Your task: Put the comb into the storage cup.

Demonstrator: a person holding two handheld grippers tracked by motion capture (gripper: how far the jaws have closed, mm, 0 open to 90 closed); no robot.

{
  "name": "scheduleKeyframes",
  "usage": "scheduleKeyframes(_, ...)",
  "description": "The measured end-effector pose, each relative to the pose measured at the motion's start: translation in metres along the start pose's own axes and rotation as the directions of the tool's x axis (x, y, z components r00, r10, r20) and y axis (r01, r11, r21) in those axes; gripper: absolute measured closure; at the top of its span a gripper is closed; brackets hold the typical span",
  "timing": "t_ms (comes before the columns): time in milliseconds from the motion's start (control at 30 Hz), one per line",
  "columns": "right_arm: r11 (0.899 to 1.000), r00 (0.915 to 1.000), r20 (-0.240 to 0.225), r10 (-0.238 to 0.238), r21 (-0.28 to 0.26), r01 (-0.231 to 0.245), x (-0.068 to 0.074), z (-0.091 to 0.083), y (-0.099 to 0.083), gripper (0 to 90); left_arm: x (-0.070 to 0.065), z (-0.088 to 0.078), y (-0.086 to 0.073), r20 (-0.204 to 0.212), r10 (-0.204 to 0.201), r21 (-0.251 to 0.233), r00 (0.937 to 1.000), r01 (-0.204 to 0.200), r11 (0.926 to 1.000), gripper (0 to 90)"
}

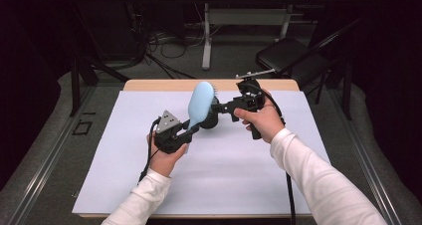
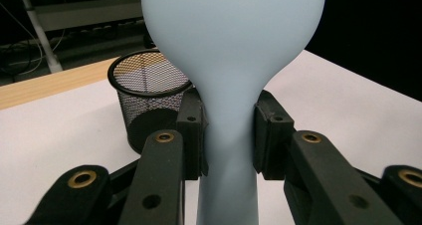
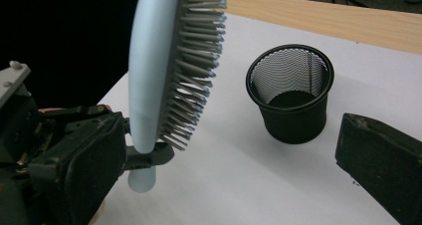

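Count: one hairbrush (image 1: pixel 201 103), one mesh cup (image 3: pixel 290 92), two grippers, one white sheet (image 1: pixel 219 175) on the table.
Left gripper (image 2: pixel 229 133): nearest the person, just this side of the cup; jaws closed on the hairbrush's narrow handle, pads pressing both sides.
Hairbrush: pale blue, held upright above the sheet, head up, bristles (image 3: pixel 196 60) facing the cup side; it stands just beside the cup, not inside.
Mesh cup: black, upright on the sheet, empty as far as the inside shows.
Right gripper (image 1: pixel 226 106): right of the cup, jaws apart, gripping nothing, pointing at the cup.
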State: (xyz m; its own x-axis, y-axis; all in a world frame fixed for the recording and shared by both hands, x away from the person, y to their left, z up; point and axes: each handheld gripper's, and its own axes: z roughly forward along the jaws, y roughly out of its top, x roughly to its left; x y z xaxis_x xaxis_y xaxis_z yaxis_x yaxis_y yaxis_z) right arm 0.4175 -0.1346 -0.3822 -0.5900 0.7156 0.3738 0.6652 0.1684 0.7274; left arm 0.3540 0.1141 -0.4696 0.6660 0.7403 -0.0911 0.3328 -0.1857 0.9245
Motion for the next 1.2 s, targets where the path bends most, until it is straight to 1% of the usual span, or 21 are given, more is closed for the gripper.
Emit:
scheduleKeyframes(100, 1.000, 1.0000, -0.005, 0.007, -0.001, -0.007, 0.001, 0.001, 0.001, 0.0, -0.001, 0.001, 0.000, 0.003, 0.003, 0.004, 1.0000, -0.003, 1.0000, 69.7)
scheduleKeyframes(167, 1.000, 0.9999, -0.011, 0.004, -0.003, -0.004, 0.002, 0.003, 0.001, 0.0, -0.003, 0.002, -0.001, 0.004, 0.004, 0.006, 1.0000, -0.004, 1.0000, 69.7)
scheduleKeyframes(333, 1.000, 0.9998, -0.017, 0.011, 0.007, -0.011, 0.004, 0.006, 0.001, 0.0, -0.006, 0.003, -0.002, 0.013, 0.009, 0.006, 0.9999, -0.009, 0.9999, 69.7)
scheduleKeyframes(567, 1.000, 0.9997, -0.023, 0.006, 0.013, -0.006, 0.005, 0.008, 0.000, 0.0, -0.009, 0.004, -0.002, 0.023, 0.017, 0.009, 0.9996, -0.018, 0.9998, 69.7)
scheduleKeyframes(900, 1.000, 0.9988, -0.045, 0.020, 0.010, -0.020, 0.003, 0.009, 0.001, 0.0, -0.016, 0.006, -0.002, 0.040, 0.026, 0.011, 0.9988, -0.027, 0.9996, 69.7)
scheduleKeyframes(1200, 1.000, 0.9982, -0.058, 0.014, 0.017, -0.013, 0.003, 0.011, 0.000, 0.0, -0.019, 0.006, -0.003, 0.049, 0.036, 0.011, 0.9982, -0.037, 0.9993, 69.7)
